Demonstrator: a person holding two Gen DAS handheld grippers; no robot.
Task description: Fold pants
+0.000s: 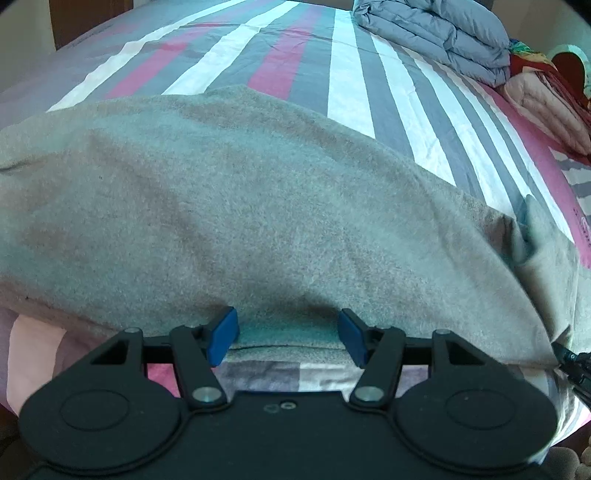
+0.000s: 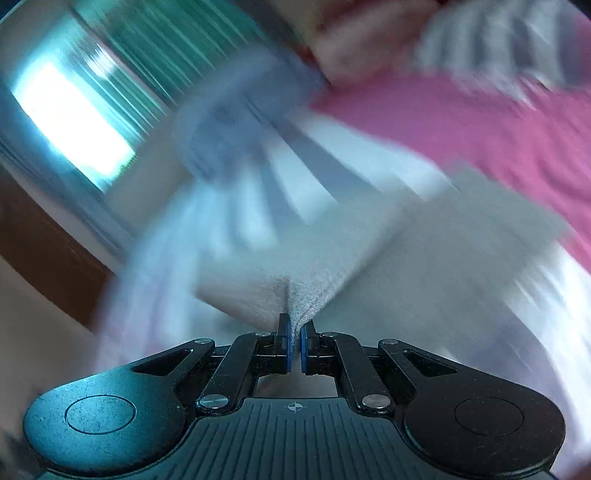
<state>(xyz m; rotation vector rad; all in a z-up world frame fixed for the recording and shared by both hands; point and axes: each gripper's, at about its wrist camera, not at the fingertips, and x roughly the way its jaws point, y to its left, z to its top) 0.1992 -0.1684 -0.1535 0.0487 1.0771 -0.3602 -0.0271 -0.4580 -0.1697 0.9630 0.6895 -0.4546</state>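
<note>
One pair of grey pants [image 1: 258, 206] spreads ahead of the left gripper [image 1: 288, 336], whose jaws stand apart over its near edge. The right gripper [image 2: 294, 345] is pinched on a fold. Only the left view shows one grey quilt [image 1: 436, 37] far ahead on the striped bed [image 1: 347, 92].

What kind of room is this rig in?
Likely a bedroom: the grey pants lie on a bed with a striped sheet, folded quilts are stacked at its far end, and a bright window shows beyond.

Pants [image 1: 240, 206] on bed [image 1: 347, 92], quilt [image 1: 436, 33] behind
</note>
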